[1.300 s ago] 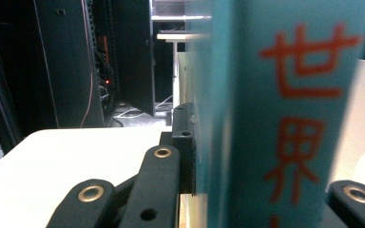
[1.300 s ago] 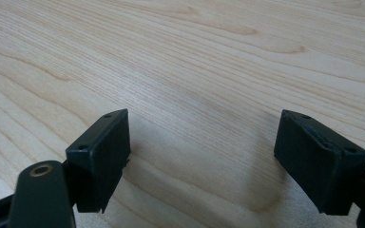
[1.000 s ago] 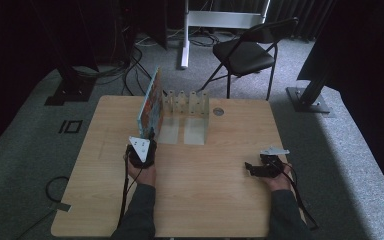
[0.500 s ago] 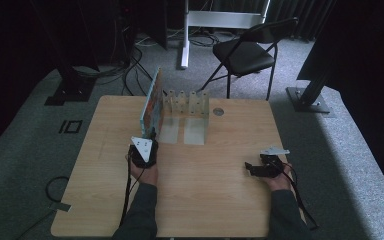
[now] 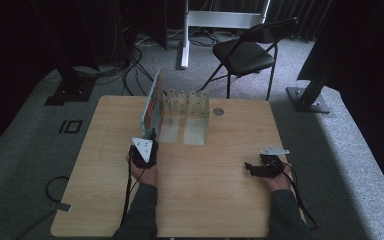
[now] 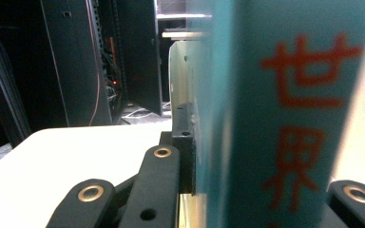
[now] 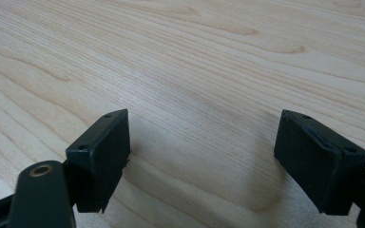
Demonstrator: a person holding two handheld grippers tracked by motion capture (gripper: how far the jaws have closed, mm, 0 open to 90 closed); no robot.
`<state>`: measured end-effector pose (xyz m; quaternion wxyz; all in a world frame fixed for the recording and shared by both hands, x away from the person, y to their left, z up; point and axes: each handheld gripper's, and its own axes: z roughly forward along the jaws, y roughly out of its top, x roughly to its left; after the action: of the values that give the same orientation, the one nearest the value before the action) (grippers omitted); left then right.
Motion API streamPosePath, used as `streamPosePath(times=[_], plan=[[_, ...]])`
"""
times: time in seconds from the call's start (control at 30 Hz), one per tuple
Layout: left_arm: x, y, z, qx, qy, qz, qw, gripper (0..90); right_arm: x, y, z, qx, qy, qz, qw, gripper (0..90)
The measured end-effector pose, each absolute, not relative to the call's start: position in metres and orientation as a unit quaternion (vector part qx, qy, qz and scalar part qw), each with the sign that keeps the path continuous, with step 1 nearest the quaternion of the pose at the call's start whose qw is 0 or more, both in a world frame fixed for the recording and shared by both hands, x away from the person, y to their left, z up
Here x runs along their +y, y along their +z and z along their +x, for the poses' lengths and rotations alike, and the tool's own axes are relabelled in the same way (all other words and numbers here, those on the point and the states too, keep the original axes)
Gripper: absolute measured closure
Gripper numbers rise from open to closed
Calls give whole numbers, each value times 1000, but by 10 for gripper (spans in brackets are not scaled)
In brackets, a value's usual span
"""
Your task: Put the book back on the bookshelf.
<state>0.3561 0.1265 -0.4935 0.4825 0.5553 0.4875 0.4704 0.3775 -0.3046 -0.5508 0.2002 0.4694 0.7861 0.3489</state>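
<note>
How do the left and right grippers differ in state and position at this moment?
The left gripper is shut on the teal book, which stands upright at the clear rack; the right gripper is open with nothing between its jaws. The left one points towards the rack at the far side; the right one lies off to the side over bare table. Both are held by a hand.

The tabletop (image 5: 220, 200) is light wood with wavy grain lines. It stands on a grey carpet floor (image 5: 25, 165). A clear rack (image 5: 187, 117) with upright dividers sits near the far edge. A blue book (image 5: 152, 105) stands on its edge at the left end of the rack. A small round grey spot (image 5: 218, 112) is just right of the rack.
</note>
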Motion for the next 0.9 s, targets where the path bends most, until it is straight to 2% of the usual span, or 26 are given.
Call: streamPosePath(times=[0.9], plan=[[142,-503,348,510,434,553,496,810,-304,-551,378,786,348,469,202,192]])
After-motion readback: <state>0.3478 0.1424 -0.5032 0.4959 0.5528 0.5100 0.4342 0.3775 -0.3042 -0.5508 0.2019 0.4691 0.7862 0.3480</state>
